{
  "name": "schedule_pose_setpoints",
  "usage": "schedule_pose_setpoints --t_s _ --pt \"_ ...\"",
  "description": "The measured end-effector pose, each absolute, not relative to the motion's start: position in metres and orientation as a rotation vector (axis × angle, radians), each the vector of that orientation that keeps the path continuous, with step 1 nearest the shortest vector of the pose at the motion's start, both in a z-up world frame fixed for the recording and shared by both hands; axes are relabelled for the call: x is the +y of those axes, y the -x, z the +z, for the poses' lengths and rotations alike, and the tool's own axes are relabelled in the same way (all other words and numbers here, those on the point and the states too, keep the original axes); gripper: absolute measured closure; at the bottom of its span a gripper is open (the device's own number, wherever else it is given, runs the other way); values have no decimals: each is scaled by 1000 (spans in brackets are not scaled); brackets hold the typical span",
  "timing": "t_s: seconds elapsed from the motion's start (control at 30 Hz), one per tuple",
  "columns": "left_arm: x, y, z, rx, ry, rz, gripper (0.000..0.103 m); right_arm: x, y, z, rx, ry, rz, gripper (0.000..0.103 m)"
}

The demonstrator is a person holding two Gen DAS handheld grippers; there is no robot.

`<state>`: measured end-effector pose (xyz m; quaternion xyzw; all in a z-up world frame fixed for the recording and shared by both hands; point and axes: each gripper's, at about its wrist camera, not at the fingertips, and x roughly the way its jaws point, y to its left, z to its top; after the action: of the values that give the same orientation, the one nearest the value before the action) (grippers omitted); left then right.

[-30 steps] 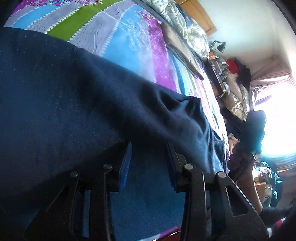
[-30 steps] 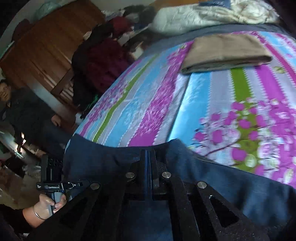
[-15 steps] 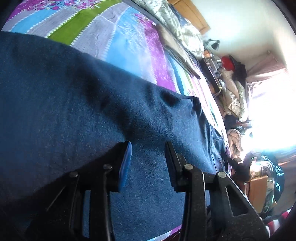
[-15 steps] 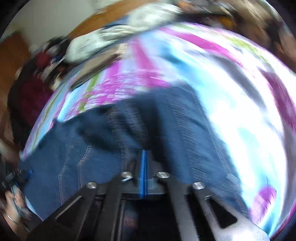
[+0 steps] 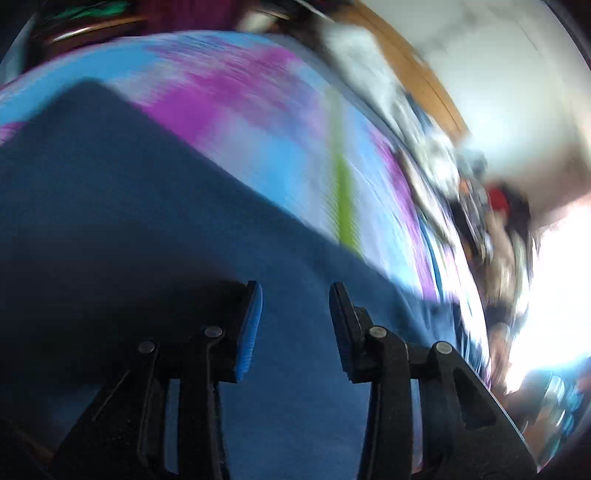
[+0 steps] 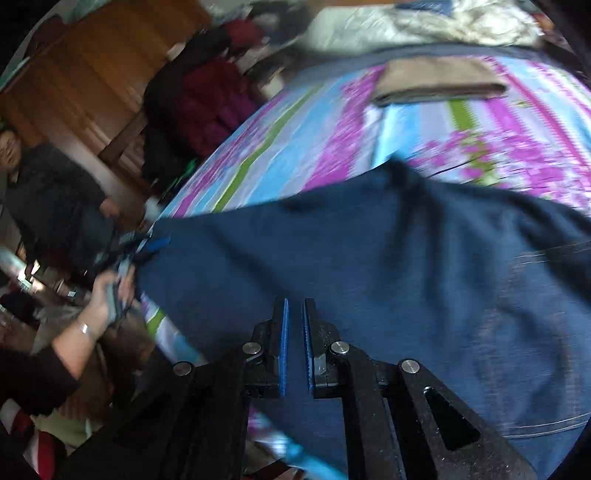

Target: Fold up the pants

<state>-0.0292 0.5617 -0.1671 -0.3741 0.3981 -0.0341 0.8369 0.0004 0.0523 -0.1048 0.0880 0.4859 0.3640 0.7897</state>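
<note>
Dark blue denim pants (image 5: 147, 221) lie spread over a striped, flowered bedsheet (image 5: 277, 147). My left gripper (image 5: 295, 314) hovers over the denim, open, with nothing between its blue pads; this view is blurred. In the right wrist view the pants (image 6: 406, 258) fill the lower right, a stitched seam showing at the right. My right gripper (image 6: 295, 343) sits just above the cloth with a narrow gap between its pads and no fabric in it. The left gripper (image 6: 147, 245), held by a hand (image 6: 103, 295), is at the pants' far left edge.
A folded brown cloth (image 6: 439, 83) lies on the sheet (image 6: 295, 147) at the back, with a pale quilt (image 6: 424, 22) behind it. A person in dark clothes (image 6: 48, 192) stands left of the bed near a wooden wardrobe (image 6: 85, 74). Clutter lines the bedside (image 5: 498, 206).
My right gripper's pads, pressed together on the denim before, now stand slightly apart and the cloth lies flat. The left gripper stayed open and swung quickly across the pants.
</note>
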Motion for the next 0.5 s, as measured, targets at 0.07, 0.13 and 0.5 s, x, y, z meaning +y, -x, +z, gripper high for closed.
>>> schedule_pose_setpoints --t_s 0.07,0.13,0.5 --pt "611 28 -155 772 869 -62 58 72 3 -111 1082 -163 802 92" --pt "638 32 -140 713 865 -24 38 101 9 -112 1073 -104 860 87" --pt "677 222 -180 180 1155 306 20 509 -65 -91 698 513 1566 50"
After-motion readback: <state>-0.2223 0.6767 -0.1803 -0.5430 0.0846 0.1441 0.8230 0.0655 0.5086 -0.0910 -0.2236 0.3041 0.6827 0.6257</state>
